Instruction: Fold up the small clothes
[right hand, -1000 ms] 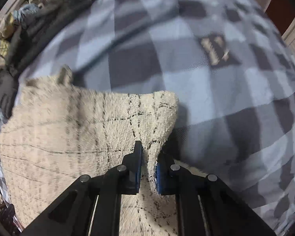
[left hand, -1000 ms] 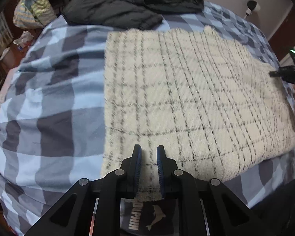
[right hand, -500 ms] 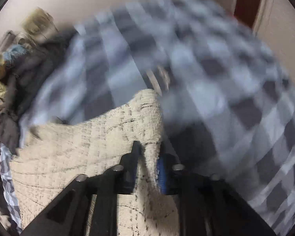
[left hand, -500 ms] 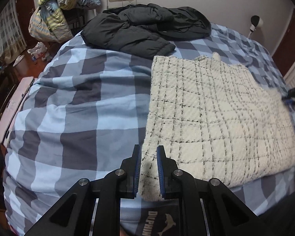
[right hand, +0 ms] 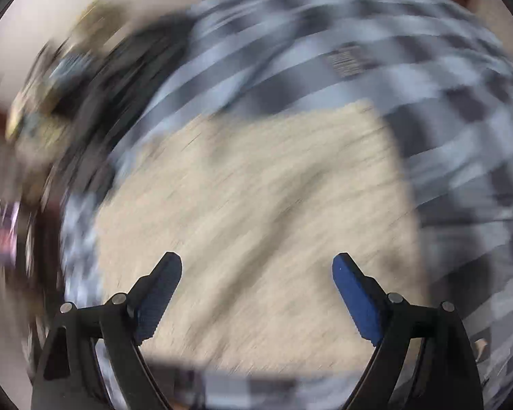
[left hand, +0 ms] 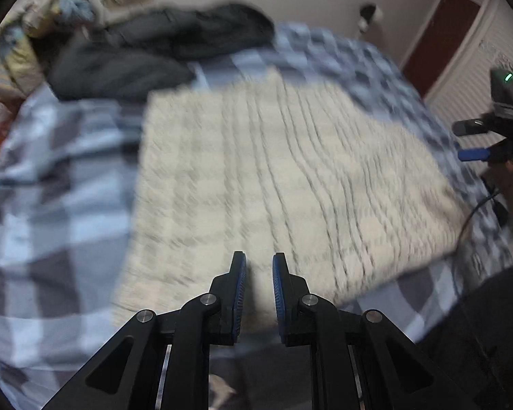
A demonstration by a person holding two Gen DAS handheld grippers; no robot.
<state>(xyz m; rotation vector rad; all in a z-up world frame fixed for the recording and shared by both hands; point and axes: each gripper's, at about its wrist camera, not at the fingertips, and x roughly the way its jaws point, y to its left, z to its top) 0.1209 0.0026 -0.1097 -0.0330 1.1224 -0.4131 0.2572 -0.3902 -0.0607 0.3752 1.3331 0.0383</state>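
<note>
A cream fleece garment (left hand: 284, 177) with thin dark check lines lies spread on the blue-and-grey checked bedspread (left hand: 51, 212). My left gripper (left hand: 259, 273) is at the garment's near edge, its jaws nearly together with cream cloth pinched between the pads. In the right wrist view the garment (right hand: 256, 188) lies below my right gripper (right hand: 257, 261), whose jaws are opening wide with nothing between them. The right gripper (left hand: 459, 140) also shows at the right edge of the left wrist view, above the garment's right side. Both views are motion-blurred.
A dark jacket (left hand: 154, 54) lies heaped at the far end of the bed, with a pile of coloured clothes (left hand: 34, 34) beyond it on the left. A red-brown door (left hand: 437, 37) and a white wall stand at the far right.
The right gripper has let go of the garment corner it was pinching, opened wide and lifted; the corner now lies flat. The left gripper stayed shut while its view swung across the garment.
</note>
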